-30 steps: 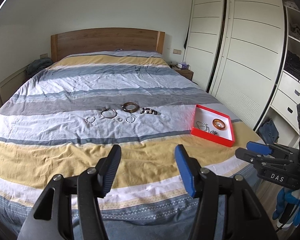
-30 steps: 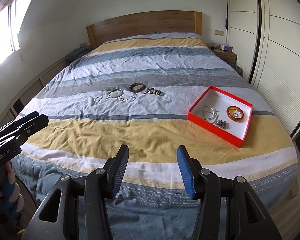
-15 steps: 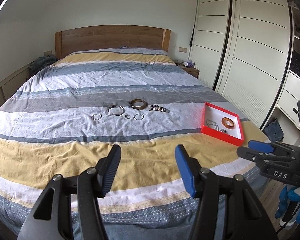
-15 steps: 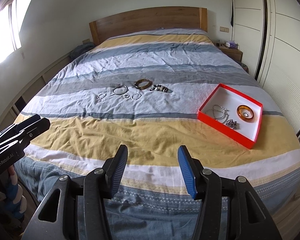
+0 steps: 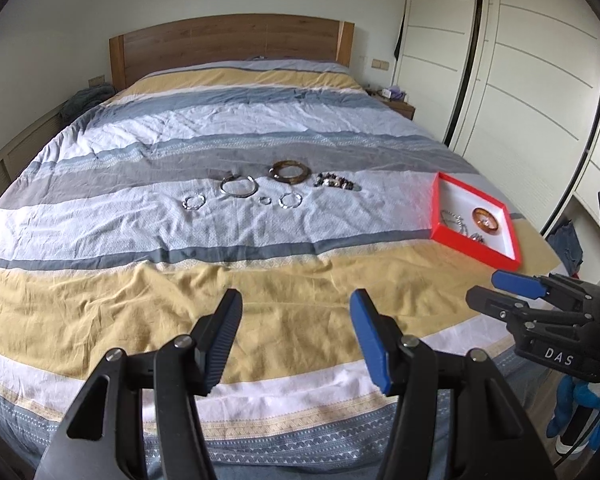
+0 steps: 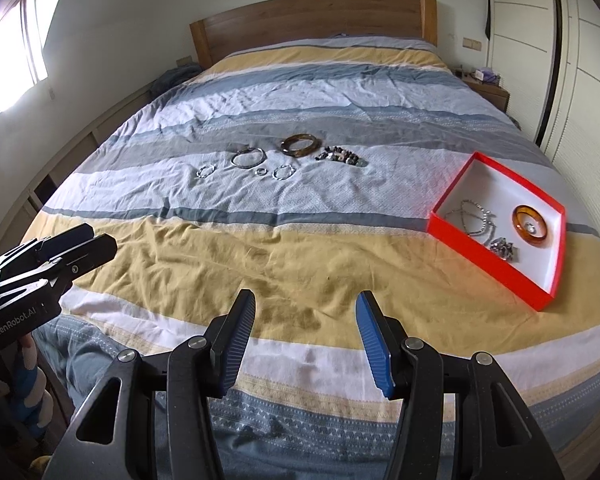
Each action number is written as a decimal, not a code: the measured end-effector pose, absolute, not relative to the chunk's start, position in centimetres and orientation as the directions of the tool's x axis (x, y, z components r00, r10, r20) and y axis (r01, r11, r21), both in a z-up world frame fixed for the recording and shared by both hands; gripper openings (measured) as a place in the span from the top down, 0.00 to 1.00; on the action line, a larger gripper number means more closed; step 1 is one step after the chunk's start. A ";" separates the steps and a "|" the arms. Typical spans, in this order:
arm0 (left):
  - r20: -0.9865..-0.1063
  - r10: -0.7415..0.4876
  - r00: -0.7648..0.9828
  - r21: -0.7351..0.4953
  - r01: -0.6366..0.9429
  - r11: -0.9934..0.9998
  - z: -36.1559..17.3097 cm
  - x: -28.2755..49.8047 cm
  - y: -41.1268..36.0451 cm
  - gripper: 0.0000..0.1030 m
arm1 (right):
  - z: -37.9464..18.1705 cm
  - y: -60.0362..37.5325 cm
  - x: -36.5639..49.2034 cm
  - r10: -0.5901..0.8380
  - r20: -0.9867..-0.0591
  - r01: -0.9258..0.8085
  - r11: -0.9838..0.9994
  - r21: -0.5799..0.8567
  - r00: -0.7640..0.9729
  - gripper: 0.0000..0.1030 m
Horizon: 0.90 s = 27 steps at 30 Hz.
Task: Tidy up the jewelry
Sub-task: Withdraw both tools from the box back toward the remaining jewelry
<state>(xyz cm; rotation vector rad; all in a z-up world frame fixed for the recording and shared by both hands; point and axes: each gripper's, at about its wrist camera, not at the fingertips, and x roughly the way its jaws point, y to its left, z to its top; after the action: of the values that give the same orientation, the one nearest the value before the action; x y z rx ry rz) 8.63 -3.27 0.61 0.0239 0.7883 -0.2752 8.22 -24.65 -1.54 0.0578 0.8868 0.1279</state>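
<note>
Drawn back slightly from the bed [image 6: 300, 264], both tongs [image 5: 296, 336] [image 6: 306, 336] apart and empty, squared toward loose rings [image 6: 246, 158] awaiting the box [image 6: 488, 270].

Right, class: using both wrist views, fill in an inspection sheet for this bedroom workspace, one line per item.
Surface: striped grey, white and yellow bedspread, wrinkled.
Job's things: red cardboard tray with white lining holds an amber bangle, a silver chain and a small dark trinket; loose on the bed lie a brown bangle, a large silver hoop, smaller silver rings and dark beads.
Clutter: nothing seen.
Grippers: left gripper and right gripper open, empty, above the bed's foot.
Cables: nothing seen.
Surroundings: wooden headboard, white wardrobe doors, nightstand.
</note>
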 end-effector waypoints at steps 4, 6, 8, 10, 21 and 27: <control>-0.728 -0.206 0.654 -0.065 0.234 0.970 -0.7 10.5 -3.4 0.47 | -2.9 -24.3 10.2 0.153 -0.778 -0.108 0.988 0.110 0.609 0.49; -0.737 -0.191 0.649 -0.056 0.223 0.973 -1.2 11.5 -3.4 0.47 | -3.4 -24.1 11.2 0.164 -0.780 -0.119 0.986 0.114 0.604 0.49; -0.743 -0.176 0.645 -0.045 0.214 0.976 -1.7 12.4 -3.4 0.47 | -3.9 -23.9 12.3 0.174 -0.781 -0.130 0.984 0.120 0.599 0.49; -0.749 -0.164 0.642 -0.036 0.207 0.978 -2.2 13.4 -3.3 0.47 | -4.3 -23.8 13.3 0.185 -0.781 -0.140 0.982 0.125 0.597 0.49; -0.785 -0.111 0.609 -0.007 0.171 0.985 -5.3 18.6 -2.9 0.47 | -7.0 -23.7 18.6 0.239 -0.781 -0.172 0.970 0.169 0.577 0.49; -0.791 -0.092 0.605 -0.022 0.122 0.992 -6.8 21.3 -1.0 0.47 | -8.0 -23.3 21.3 0.254 -0.783 -0.197 0.966 0.170 0.569 0.49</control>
<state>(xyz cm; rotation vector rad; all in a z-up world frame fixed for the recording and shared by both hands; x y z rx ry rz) 21.30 -0.99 -6.76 0.0356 0.9131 -0.1237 21.33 -23.26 -8.01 0.0664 0.9293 0.2646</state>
